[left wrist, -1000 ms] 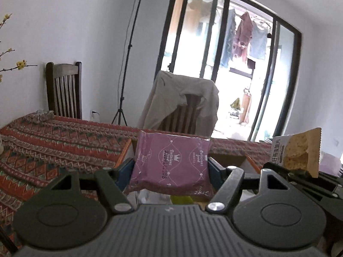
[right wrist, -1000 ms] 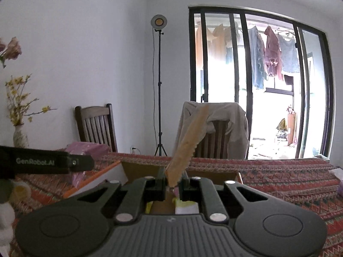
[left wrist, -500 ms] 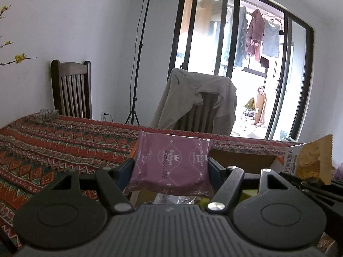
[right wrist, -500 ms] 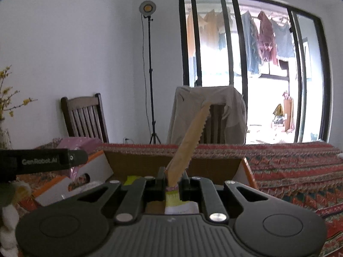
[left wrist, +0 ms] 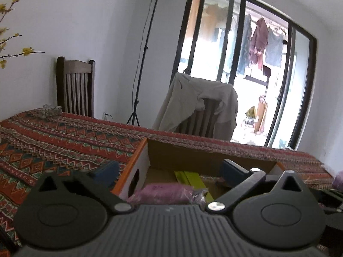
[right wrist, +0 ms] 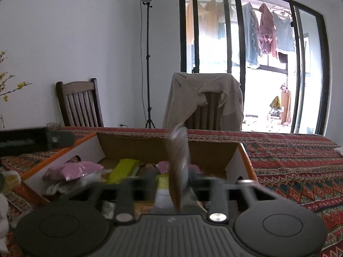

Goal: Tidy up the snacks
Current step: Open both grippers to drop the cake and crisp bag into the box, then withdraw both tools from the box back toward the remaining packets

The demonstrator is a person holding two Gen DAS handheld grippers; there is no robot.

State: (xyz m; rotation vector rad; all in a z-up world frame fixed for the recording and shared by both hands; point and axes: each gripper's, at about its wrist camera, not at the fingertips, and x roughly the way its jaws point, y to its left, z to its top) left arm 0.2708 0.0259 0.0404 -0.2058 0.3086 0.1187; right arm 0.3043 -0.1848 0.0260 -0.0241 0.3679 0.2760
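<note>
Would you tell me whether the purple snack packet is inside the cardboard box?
Inside: the purple snack packet lies in the cardboard box, free of the left gripper, whose jaws are opening.

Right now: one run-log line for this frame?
left hand-held gripper: opening, empty | right hand-held gripper: opening, tan packet between | pink packet: in cardboard box

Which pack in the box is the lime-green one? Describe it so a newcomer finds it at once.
On the patterned tablecloth stands an open cardboard box with orange edges. Inside, near the middle, the lime-green pack lies flat, right of the pink pack. It is the only long, narrow, bright green one.
</note>
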